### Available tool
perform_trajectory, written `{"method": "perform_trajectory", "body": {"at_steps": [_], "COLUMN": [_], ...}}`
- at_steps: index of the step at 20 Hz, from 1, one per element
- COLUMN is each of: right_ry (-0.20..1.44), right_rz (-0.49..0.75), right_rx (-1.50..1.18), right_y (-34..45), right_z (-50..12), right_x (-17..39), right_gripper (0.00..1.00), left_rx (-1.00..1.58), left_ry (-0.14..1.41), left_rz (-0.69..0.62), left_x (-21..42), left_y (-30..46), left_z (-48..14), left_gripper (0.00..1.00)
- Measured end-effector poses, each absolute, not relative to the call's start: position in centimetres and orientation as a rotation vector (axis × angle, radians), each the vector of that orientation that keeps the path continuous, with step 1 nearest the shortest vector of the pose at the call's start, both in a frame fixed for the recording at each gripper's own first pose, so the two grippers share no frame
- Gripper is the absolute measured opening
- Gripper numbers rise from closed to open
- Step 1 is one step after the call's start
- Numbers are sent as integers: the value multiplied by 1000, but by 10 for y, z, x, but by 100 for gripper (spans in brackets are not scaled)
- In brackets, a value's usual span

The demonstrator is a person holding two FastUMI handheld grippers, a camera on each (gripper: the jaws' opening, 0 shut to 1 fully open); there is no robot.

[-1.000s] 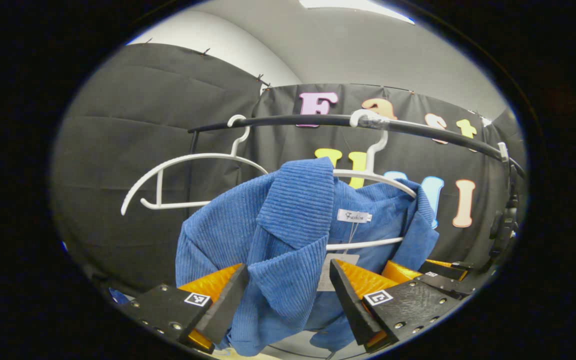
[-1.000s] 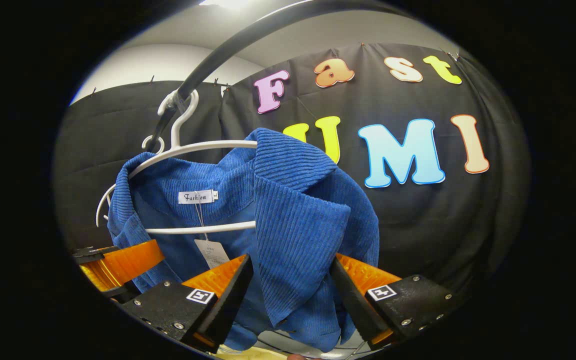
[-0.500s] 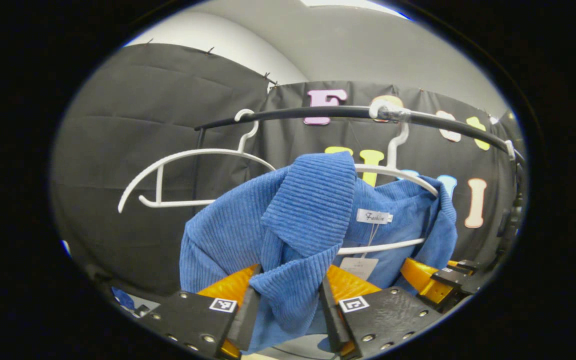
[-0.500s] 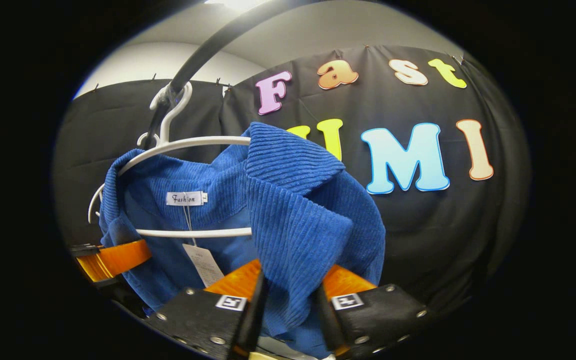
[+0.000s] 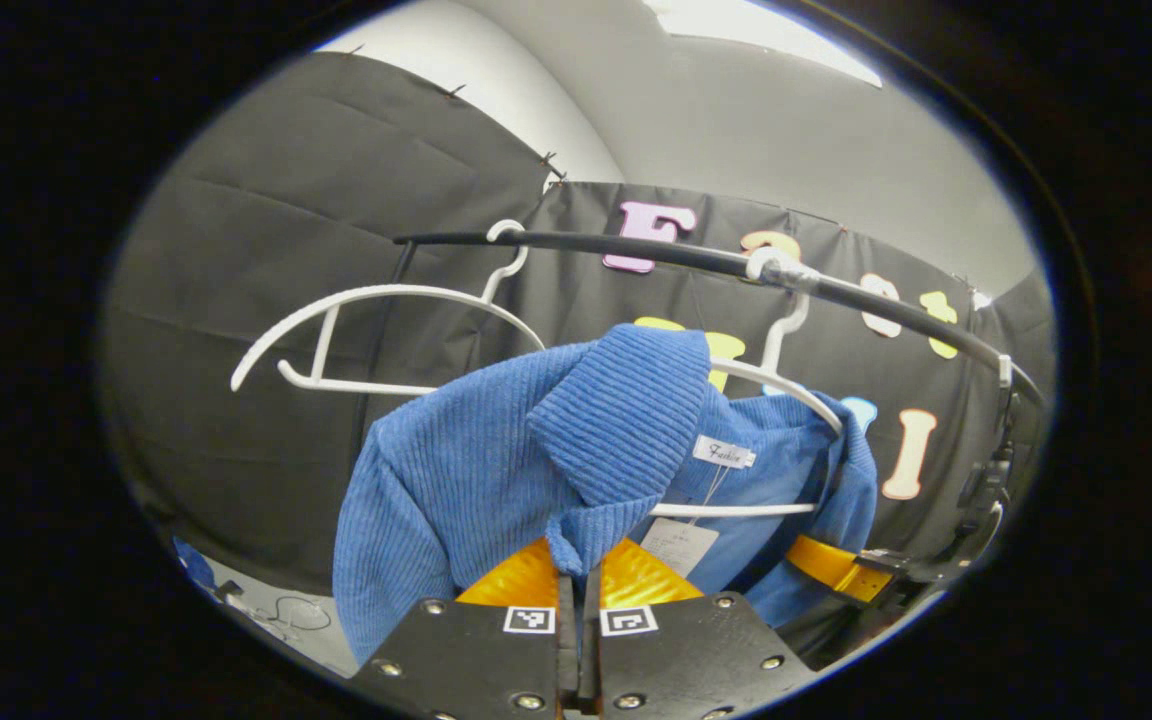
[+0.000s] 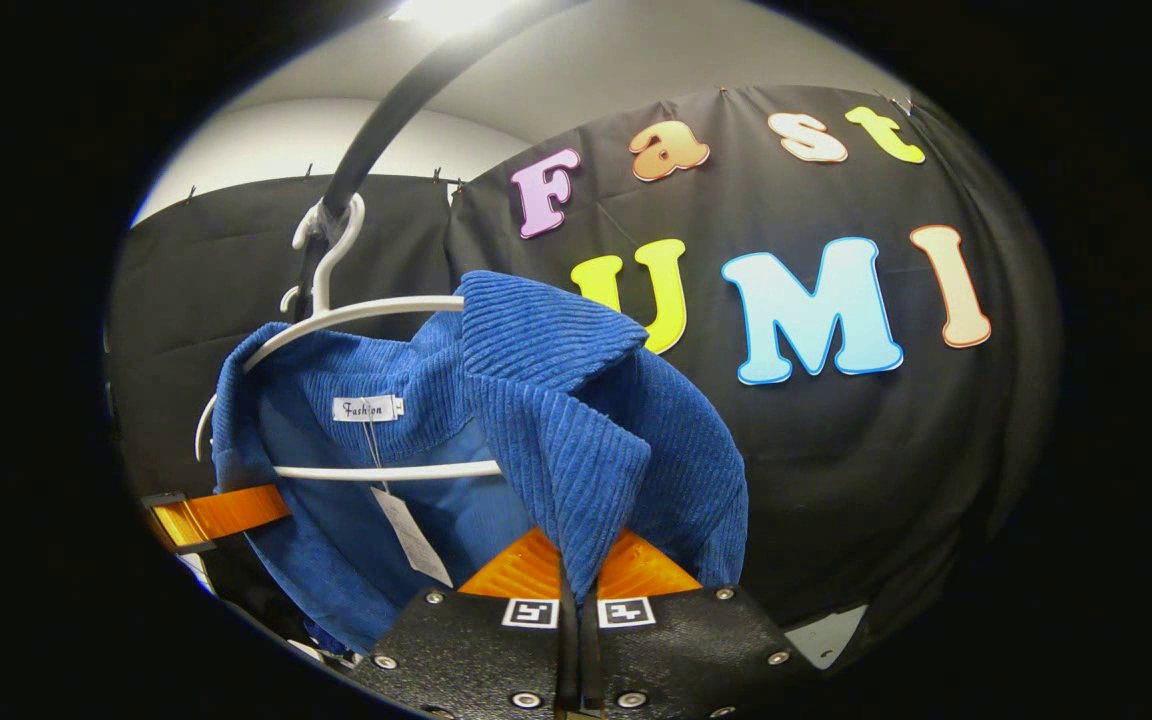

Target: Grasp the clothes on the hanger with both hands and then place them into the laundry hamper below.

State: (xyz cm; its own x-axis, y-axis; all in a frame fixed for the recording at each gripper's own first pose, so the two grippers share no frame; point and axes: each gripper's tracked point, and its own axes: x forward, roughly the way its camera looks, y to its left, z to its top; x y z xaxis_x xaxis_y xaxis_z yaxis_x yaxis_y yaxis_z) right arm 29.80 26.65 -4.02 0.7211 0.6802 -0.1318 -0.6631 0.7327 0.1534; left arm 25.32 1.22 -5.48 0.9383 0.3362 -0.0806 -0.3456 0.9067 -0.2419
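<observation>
Blue ribbed corduroy jacket (image 5: 456, 480) hangs open on a white plastic hanger (image 5: 786, 380), itself hooked over a black rail. Collar flaps fold forward, a white neck label and paper swing tag showing inside. Both front edges look pinched between orange fingers.

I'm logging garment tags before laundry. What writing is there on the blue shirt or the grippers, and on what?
Neck label in the blue shirt: one short script word, not transcribed.
Hang tag: print too small to read.
Left gripper and right gripper: square pattern markers, no words.
</observation>
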Motion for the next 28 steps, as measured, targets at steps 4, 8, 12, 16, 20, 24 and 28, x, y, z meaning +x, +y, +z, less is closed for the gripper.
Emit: {"method": "perform_trajectory", "body": {"at_steps": [4, 8, 12, 16, 20, 24, 28], "right_ry": [164, 85, 71, -4, -17, -61, -73], "right_rz": [727, 664, 608, 514, 471, 444, 438], "right_rx": [101, 94, 113, 169, 214, 241, 252], "right_y": [260, 245, 234, 217, 212, 210, 208], "right_z": [-30, -9, -7, 4, 3, 16, 19], "right_x": [298, 305, 319, 339, 354, 367, 373], "right_gripper": [0, 0, 0, 0, 0, 0, 0], "left_rx": [-241, -213, -202, -177, -158, -160, -146], "left_ry": [-4, -75, -100, -119, -112, -114, -123], "left_rz": [351, 366, 386, 407, 407, 422, 437], "left_x": [237, 216, 206, 206, 201, 207, 204], "left_y": [13, 30, 60, 85, 111, 133, 149], "left_z": [-34, -1, 11, 21, 20, 27, 36], "left_gripper": [0, 1, 2, 2, 2, 2, 1]}}
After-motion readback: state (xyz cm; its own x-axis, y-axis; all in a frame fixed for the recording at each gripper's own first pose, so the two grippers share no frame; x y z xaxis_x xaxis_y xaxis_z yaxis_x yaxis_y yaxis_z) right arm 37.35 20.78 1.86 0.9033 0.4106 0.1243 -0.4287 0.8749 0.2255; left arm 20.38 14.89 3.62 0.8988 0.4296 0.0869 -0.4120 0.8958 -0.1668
